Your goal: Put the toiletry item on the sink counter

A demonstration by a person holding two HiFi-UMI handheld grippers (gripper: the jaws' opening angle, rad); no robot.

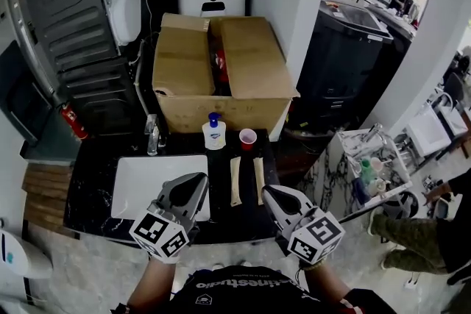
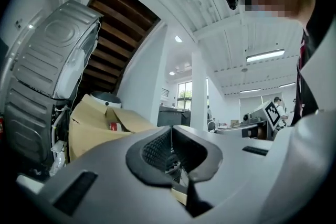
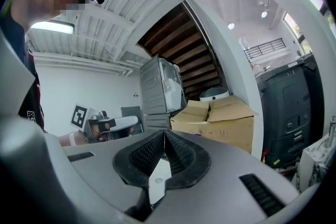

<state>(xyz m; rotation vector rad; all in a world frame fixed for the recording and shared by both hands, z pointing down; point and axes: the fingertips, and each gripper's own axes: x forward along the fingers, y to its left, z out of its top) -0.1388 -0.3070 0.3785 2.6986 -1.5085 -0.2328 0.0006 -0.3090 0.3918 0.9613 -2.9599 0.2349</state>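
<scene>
Currently we list: left hand-held gripper [image 1: 197, 184], jaws pressed together with nothing between them, showing over the near right corner of the white basin [image 1: 140, 184]; right hand-held gripper [image 1: 271, 193], jaws likewise pressed together and empty, over the near right part of the black worktop [image 1: 92, 180]. White pump bottle [image 1: 214, 133] with a blue head, upright on the worktop behind the basin, just beside a red cup [image 1: 248, 137]; faucet [image 1: 152, 134] to its left. Two tan strips [image 1: 235, 181], lying side by side, slightly apart. Cardboard box [image 1: 254, 66], flaps open, behind.
</scene>
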